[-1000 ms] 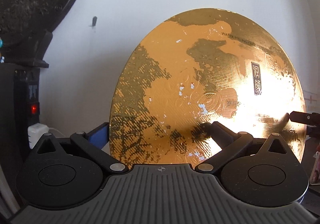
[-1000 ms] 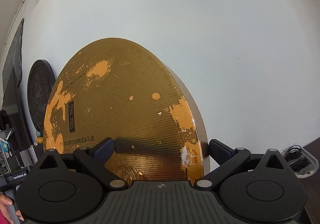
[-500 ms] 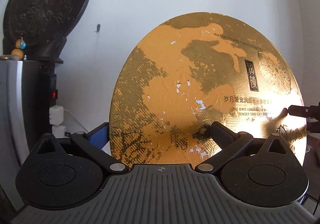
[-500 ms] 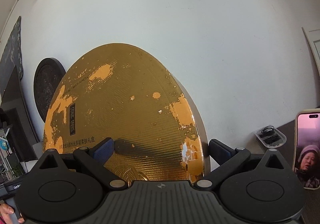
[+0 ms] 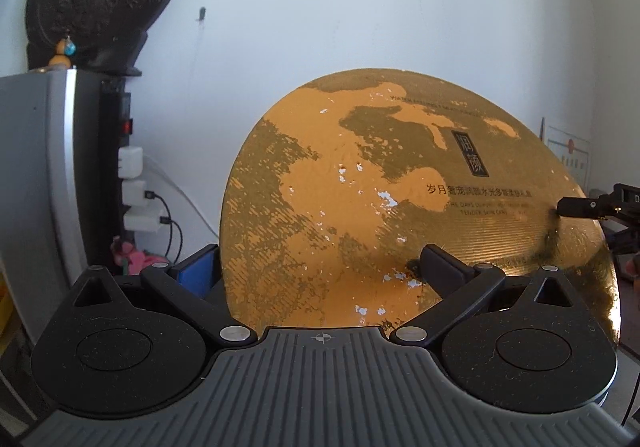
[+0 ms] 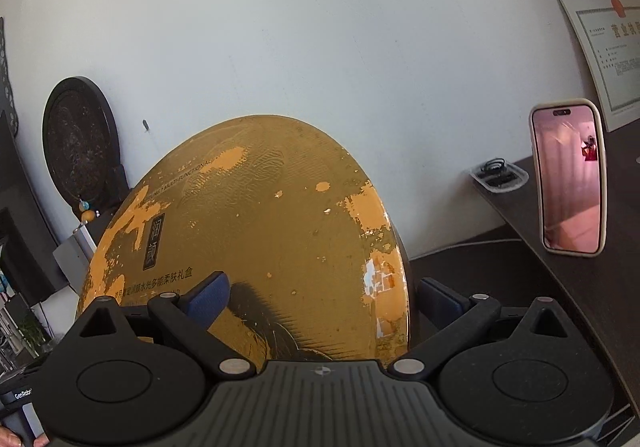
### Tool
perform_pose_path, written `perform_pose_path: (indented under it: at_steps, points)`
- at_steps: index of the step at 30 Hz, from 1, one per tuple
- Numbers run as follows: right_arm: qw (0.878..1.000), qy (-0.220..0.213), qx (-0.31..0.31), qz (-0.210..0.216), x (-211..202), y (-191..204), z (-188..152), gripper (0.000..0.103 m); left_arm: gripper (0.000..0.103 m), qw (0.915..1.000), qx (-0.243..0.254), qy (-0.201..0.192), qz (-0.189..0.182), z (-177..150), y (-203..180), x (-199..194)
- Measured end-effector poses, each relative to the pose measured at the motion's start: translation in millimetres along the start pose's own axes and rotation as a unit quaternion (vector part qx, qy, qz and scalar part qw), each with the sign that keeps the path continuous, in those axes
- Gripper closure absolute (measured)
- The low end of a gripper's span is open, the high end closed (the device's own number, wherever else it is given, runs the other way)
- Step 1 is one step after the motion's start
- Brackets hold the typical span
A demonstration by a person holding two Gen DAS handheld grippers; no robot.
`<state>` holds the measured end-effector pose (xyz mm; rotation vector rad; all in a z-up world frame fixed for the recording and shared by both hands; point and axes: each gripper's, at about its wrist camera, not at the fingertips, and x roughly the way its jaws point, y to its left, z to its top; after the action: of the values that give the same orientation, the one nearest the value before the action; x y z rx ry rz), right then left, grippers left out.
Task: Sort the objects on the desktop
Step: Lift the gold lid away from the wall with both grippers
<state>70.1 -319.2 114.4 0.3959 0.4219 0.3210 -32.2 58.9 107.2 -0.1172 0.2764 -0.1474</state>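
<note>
Both my grippers are clamping one round gold gift box, held on edge in front of a white wall.

My left gripper (image 5: pixel 320 271) is pinching the round gold gift box (image 5: pixel 400 207) at its left rim; my right gripper (image 6: pixel 320 297) is clasping its right rim (image 6: pixel 280 227), one finger on the face, one behind. The foil is flaking to orange, with white chips. I am reading a dark label with two Chinese characters, a Chinese line beneath, and partly "THE DAYS LUXURIOUS", "TENDER SKIN"; along the rim, "MULTI-FUNCTIONAL".
</note>
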Motion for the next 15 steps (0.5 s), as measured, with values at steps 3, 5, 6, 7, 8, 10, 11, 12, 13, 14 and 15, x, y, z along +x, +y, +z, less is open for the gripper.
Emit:
perform_pose_path:
  at_steps: [3,5,6,7,8,10,11,12,13,14,15]
  points:
    - [1.000,0.011,0.003,-0.006,-10.3,2.9,-11.7,0.002,0.001,0.9999,-0.006,0.014,0.006,-8.8,0.1,-11.0]
    - [1.000,0.018,0.009,-0.007,-17.8,2.4,-18.9,0.002,0.000,0.9997,-0.008,0.022,0.010,-13.9,-1.0,-18.8]
    - [1.000,0.021,0.011,-0.008,-21.3,2.2,-22.3,0.002,0.000,0.9996,-0.008,0.025,0.011,-16.5,-2.2,-22.1]
    - [1.000,0.023,0.013,-0.009,-24.6,2.3,-25.1,0.002,0.000,0.9995,-0.007,0.028,0.014,-18.7,-3.3,-24.4]
    - [1.000,0.025,0.014,-0.010,-27.6,2.2,-28.0,0.002,0.000,0.9994,-0.008,0.030,0.015,-21.4,-4.2,-26.0]
    - [0.999,0.030,0.016,-0.015,-30.5,0.6,-32.0,0.002,0.000,0.9991,-0.011,0.038,0.013,-26.9,-4.6,-26.0]
    - [0.999,0.033,0.017,-0.017,-31.0,-0.9,-34.1,0.002,0.000,0.9990,-0.013,0.042,0.012,-29.4,-4.7,-25.4]
    - [0.999,0.036,0.019,-0.019,-31.5,-2.3,-36.3,0.002,0.000,0.9988,-0.014,0.046,0.012,-31.2,-4.9,-24.4]
    - [0.999,0.039,0.021,-0.021,-32.0,-3.7,-38.0,0.002,0.000,0.9986,-0.014,0.049,0.012,-32.9,-5.7,-23.5]
    - [0.999,0.041,0.023,-0.023,-32.7,-5.4,-39.5,0.002,0.000,0.9985,-0.013,0.051,0.012,-34.7,-6.7,-22.9]
    - [0.998,0.042,0.026,-0.024,-33.5,-7.1,-40.8,0.002,0.000,0.9984,-0.013,0.054,0.011,-36.1,-7.6,-22.5]
